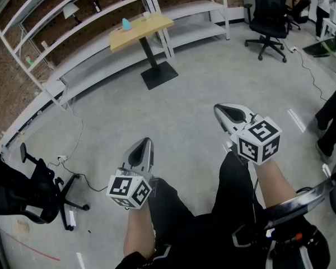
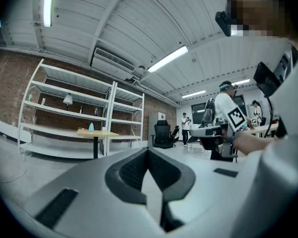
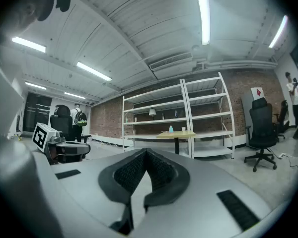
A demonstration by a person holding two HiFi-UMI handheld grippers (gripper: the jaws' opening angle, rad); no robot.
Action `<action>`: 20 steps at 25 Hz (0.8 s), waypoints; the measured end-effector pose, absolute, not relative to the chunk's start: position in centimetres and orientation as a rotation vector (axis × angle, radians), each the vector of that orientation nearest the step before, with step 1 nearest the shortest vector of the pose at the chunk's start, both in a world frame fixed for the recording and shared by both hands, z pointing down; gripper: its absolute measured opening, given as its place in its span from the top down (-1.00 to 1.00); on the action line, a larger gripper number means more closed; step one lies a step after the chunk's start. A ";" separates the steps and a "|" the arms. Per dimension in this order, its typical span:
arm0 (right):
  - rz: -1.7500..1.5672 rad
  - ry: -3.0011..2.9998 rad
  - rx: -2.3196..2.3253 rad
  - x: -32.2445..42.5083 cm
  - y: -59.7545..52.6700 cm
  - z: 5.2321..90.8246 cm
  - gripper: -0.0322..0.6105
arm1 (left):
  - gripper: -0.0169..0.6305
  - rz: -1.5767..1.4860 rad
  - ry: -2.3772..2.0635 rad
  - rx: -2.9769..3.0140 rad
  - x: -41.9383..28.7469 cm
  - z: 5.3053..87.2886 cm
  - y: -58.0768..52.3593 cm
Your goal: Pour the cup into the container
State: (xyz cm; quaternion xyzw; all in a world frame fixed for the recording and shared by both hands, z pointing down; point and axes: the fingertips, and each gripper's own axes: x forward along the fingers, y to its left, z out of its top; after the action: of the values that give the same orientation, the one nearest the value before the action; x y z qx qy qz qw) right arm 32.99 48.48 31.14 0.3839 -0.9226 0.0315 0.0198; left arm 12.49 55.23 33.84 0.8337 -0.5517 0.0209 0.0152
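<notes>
Far across the room stands a small wooden-topped table on a black pedestal. On it are a light blue container and a small white cup. The left gripper view shows the same table, blue container and cup; the right gripper view also shows the table, container and cup. My left gripper and right gripper are held level over my lap, well short of the table. Both are shut with nothing in them.
White shelving lines the brick wall behind the table. A black office chair stands at the back right, another at the near left with cables on the floor. A person's legs are at the right edge.
</notes>
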 end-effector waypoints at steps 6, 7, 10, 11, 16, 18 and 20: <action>0.084 -2.861 1.214 33.4 48.3 30.7 0.89 | 0.94 0.031 -1.777 2.538 11.0 33.5 55.0; 0.084 -2.861 1.215 33.5 48.3 30.6 0.89 | 0.94 0.035 -1.771 2.539 11.0 33.5 55.1; 0.087 -2.866 1.219 33.4 48.5 30.5 0.89 | 0.94 0.039 -1.746 2.548 11.3 33.5 55.2; 0.085 -2.870 1.216 33.4 48.6 30.3 0.89 | 0.94 0.041 -1.734 2.551 11.5 33.5 55.3; 0.088 -2.872 1.224 33.9 48.6 30.0 0.89 | 0.94 0.054 -1.684 2.556 12.7 34.1 55.8; 0.094 -2.872 1.226 33.9 48.5 30.0 0.89 | 0.94 0.039 -1.696 2.555 12.3 33.7 55.8; 0.089 -2.867 1.224 33.8 48.5 30.0 0.89 | 0.94 0.029 -1.702 2.559 12.1 33.3 55.9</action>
State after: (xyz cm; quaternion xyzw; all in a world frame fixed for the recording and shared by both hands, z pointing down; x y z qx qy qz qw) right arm 33.84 48.54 30.04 0.3924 -0.9193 0.0285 0.0113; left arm 12.11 55.87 33.31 0.8321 -0.5535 0.0093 0.0338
